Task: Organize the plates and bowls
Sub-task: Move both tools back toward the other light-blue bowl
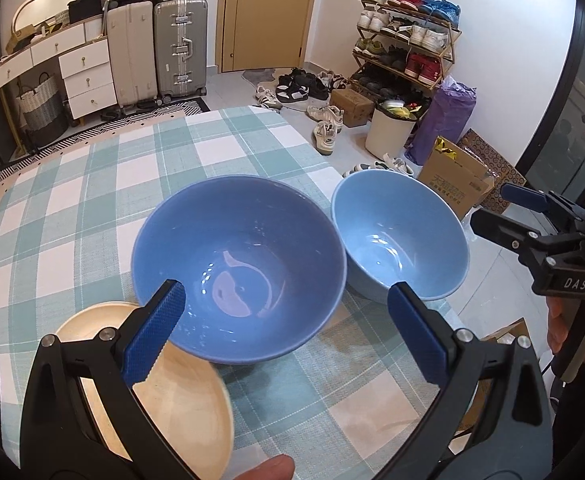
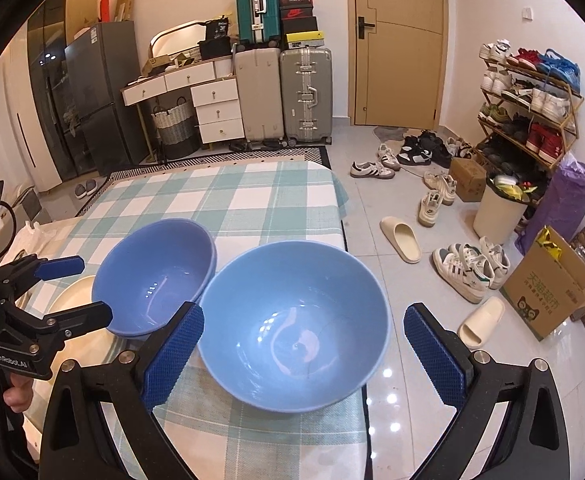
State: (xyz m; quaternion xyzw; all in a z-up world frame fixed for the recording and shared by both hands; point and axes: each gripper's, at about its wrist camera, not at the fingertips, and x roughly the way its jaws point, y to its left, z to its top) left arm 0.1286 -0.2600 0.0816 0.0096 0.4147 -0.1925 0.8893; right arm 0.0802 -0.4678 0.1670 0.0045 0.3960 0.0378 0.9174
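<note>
Two blue bowls sit side by side on the checked table [image 1: 92,184]: the darker bowl [image 1: 238,268] at frame centre, the lighter bowl [image 1: 400,236] to its right. A cream plate [image 1: 172,396] lies lower left. The left gripper [image 1: 284,332] and right gripper [image 2: 304,356] both have fingers spread, holding nothing.

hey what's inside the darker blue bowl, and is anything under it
The darker blue bowl is empty inside, showing only light reflections. Its near edge overlaps the cream plate, and the checked tablecloth lies below. Whatever is directly beneath its base is hidden.
</note>
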